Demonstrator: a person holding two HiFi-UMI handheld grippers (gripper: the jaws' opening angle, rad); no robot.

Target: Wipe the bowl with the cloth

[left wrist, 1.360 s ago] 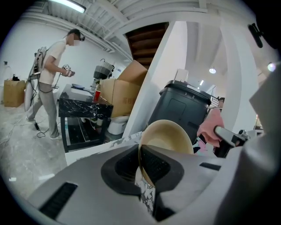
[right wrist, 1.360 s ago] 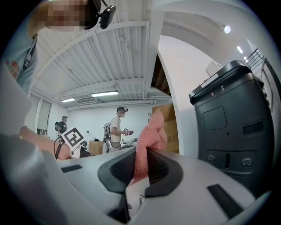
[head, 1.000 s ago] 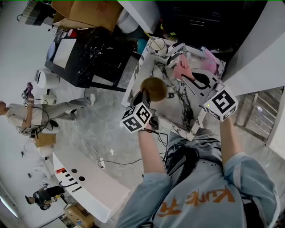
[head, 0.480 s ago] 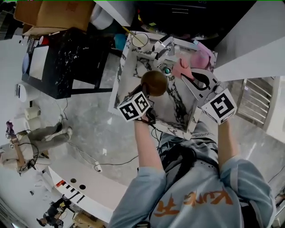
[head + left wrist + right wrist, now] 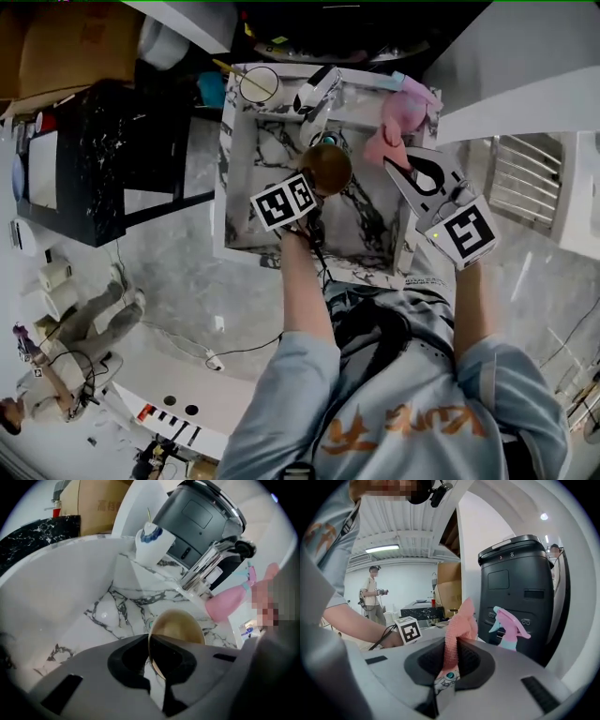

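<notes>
The bowl [image 5: 326, 169], golden-brown and round, is held on edge over the basin of the marble sink [image 5: 228, 178], just in front of the chrome faucet [image 5: 317, 94]. Whether it touches the basin floor cannot be told. Its rim is clamped between the closed jaws of the left gripper [image 5: 151, 644]: in the left gripper view the thin edge of the bowl is seen running down between the two pads.

The cloth [image 5: 382, 148], pink and knitted, is pinched between the closed jaws of the right gripper [image 5: 449, 656] and stands up from them in a crumpled fold. It is kept at the right side of the sink, near the bowl but apart from it.

Behind the cloth a pink and teal spray bottle [image 5: 509, 631] is seen at the sink's back right corner, in front of a tall black appliance [image 5: 515, 583]. A white cup [image 5: 259, 84] is set on the back rim of the sink, to the left of the faucet.

Further left, well apart from the sink, a black marbled table [image 5: 89, 159] and a cardboard box [image 5: 70, 42] are found. A person [image 5: 375, 597] is seen standing in the background of the right gripper view.
</notes>
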